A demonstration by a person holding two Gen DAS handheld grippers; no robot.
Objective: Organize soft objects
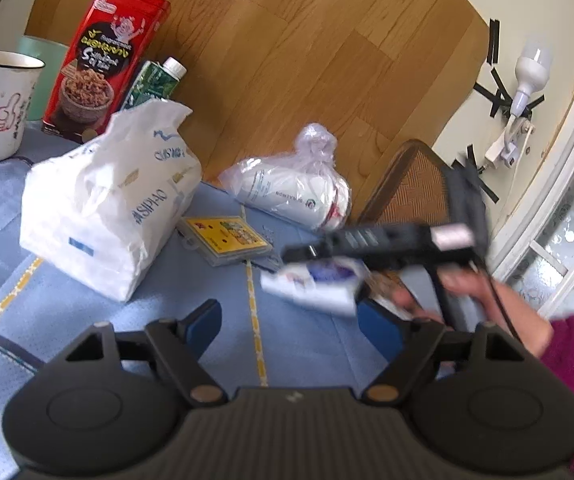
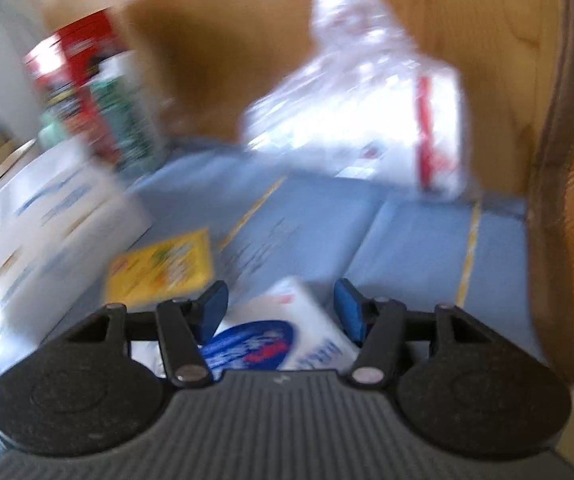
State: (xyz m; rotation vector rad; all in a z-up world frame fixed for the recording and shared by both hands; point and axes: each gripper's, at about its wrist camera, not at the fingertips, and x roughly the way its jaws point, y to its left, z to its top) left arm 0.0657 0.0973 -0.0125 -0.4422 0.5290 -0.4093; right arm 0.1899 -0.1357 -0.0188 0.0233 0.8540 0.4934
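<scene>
The right tool [image 2: 281, 306] is down over a small white pack [image 2: 287, 332] with a blue oval label. The pack lies on the blue worktop [image 2: 407, 240] between its blue pads [image 2: 349, 312]. The view is blurred, so I cannot tell whether the pads touch the pack; they seem to stand apart from its sides. The left tool [image 1: 291, 320] hangs with jaws apart and nothing between them, short of the big tissue bag [image 1: 107, 200]. A wrapped roll [image 1: 291, 184] lies near the far edge, well apart from both.

The step in hand looks like gripping or just freeing the pack, most likely at the start of sorting. Next, the pads need to press squarely on the pack's sides, gently, since it will crush.
</scene>
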